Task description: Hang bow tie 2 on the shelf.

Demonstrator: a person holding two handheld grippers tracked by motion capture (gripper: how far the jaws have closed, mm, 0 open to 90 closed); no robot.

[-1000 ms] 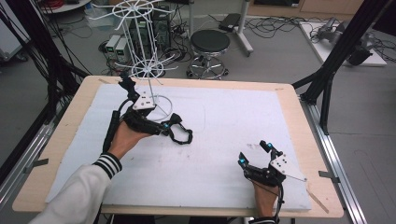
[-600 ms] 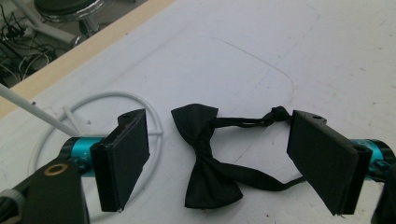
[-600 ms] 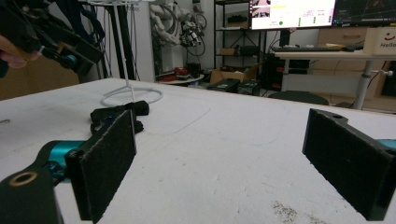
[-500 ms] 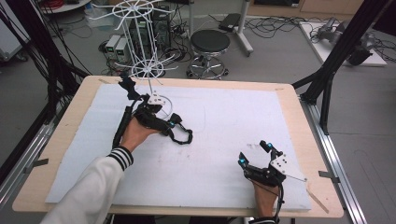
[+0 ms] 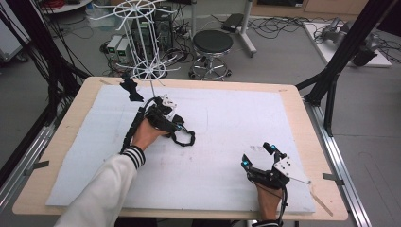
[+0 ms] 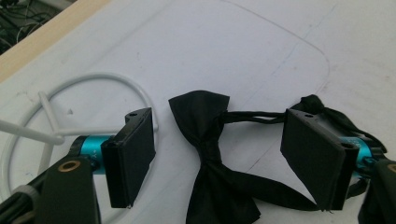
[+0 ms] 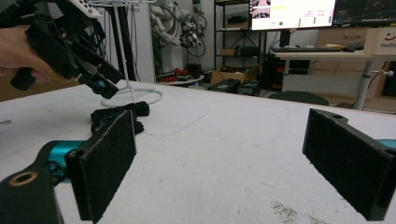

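White foam-like sheet [image 5: 227,123] over a pale wooden table [image 5: 302,118]; black fabric bow tie [image 6: 212,154] lying flat near the far left.

Left gripper [image 6: 224,163]: flat black textured pads, teal fittings; jaws have just been closing and stand apart astride the bow tie's knot, pads not touching the cloth. Bow tie: soft, matte, creased, thin strap looping toward the right-hand pad; lower wing cut off at the frame edge. White wire stand [image 5: 150,71]: round ring base beside the tie, thin spokes above, top cropped. Second dark bow tie [image 5: 130,89] hangs on it, detail indistinct. Right gripper [image 5: 257,156]: jaws wide apart, empty, low at the near right edge.
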